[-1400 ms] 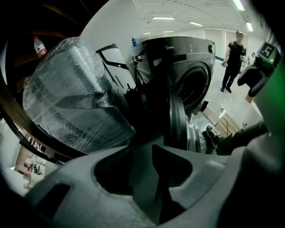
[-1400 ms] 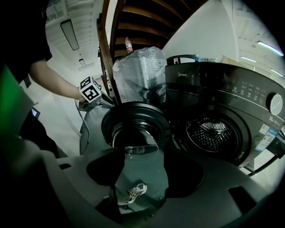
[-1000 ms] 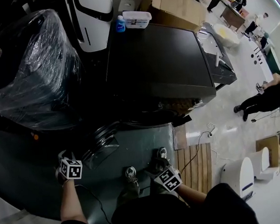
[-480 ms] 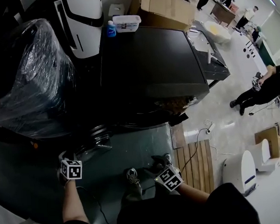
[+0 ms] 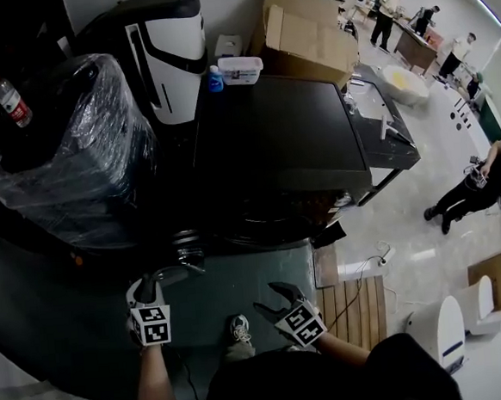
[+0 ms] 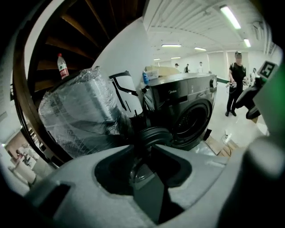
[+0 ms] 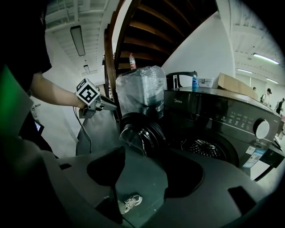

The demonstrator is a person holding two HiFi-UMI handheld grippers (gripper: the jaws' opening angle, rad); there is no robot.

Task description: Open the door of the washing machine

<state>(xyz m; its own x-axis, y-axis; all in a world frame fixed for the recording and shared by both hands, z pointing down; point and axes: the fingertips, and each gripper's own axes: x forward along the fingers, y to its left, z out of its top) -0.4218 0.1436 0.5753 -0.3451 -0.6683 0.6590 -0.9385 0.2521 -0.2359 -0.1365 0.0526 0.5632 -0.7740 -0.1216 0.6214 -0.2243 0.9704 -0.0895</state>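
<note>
- Washing machine [image 5: 284, 132]: 12 o'clock in the head view; heavy and unlikely to shift.
- Door [image 5: 183, 245]: hangs open at the machine's 7 o'clock. Probably a stiff hinged ring around breakable glass; grip it at the rim.
- Left gripper [image 5: 151, 285]: 7 o'clock, pitched downward; jaws have just been opening, nothing between them.
- Right gripper [image 5: 274, 298]: 5 o'clock, pitched downward; jaws spread, empty.

Dim foreground, bright ceiling strips [image 6: 229, 15]; fisheye warp, black vignette corners.

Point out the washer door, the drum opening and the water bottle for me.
washer door [image 7: 136, 137], right gripper view, on its glass window.
drum opening [image 7: 206, 149], right gripper view, on the perforated drum inside.
water bottle [image 5: 11, 100], head view, on its mid-body.
</note>
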